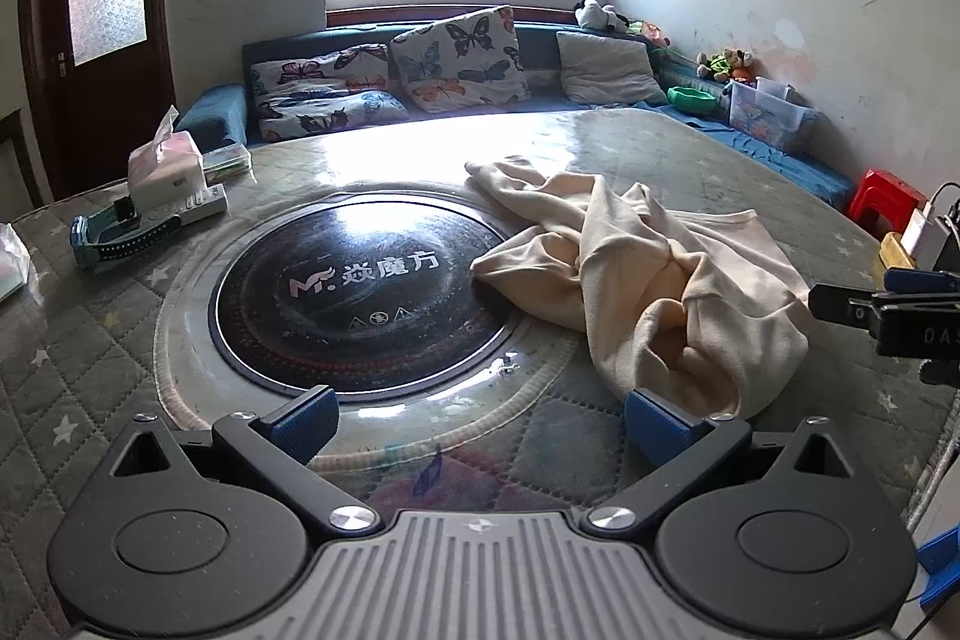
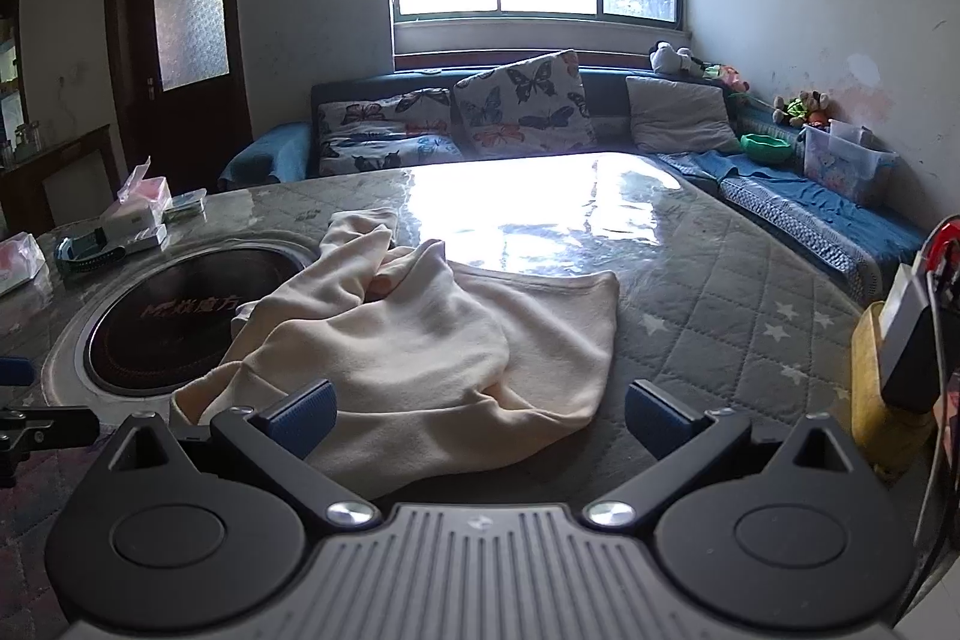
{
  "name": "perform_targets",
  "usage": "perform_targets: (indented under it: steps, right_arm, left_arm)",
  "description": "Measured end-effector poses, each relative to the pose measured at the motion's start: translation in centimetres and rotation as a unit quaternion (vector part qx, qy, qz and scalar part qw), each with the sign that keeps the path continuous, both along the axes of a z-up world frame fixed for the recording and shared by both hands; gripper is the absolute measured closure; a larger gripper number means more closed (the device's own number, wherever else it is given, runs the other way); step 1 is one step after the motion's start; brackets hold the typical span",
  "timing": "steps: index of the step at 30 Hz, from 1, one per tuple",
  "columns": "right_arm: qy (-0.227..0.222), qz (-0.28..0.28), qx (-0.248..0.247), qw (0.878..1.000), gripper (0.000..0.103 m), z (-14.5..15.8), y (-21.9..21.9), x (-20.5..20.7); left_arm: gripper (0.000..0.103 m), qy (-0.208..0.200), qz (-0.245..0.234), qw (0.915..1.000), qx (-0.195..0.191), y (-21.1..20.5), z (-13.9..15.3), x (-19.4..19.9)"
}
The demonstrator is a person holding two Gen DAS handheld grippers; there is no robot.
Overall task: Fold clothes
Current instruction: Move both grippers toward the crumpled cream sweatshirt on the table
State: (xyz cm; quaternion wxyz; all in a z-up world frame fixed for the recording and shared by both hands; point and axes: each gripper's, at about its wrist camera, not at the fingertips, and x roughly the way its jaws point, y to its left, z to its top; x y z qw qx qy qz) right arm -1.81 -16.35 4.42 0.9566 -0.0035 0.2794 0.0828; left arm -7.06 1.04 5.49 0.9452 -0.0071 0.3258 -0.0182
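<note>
Lying crumpled, cream garment (image 2: 420, 340) stretches from near-right toward far-left.

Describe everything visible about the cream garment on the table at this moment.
The cream garment is soft, matte knit-looking fabric, lying crumpled and unfolded on the quilted star-print table cover. One sleeve-like end stretches toward the window; folds bunch in the middle. Its left edge overlaps the rim of the round black cooktop. Both claws are open and hold nothing: the left claw has one pad near the hem, and the right claw hovers over its near edge.
</note>
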Motion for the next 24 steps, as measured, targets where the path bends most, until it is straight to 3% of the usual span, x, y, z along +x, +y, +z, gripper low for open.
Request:
perform_targets:
  steps: [6,13,24]
  right_arm:
    - [0.006,-0.004,-0.016,1.0,0.0,0.0,0.6,-0.2]
    - [0.027,-0.028,0.018,0.999,0.0,0.1,0.3,-0.7]
    - [0.037,-0.022,0.011,0.999,0.0,-0.2,1.2,-0.4]
  left_arm:
    - [0.0,0.004,0.008,0.9999,-0.011,0.0,0.1,0.5]
    - [0.0,0.005,0.02,0.9998,-0.006,-0.8,0.2,0.3]
    - [0.0,0.012,0.012,0.9999,0.001,-1.7,-0.1,0.7]
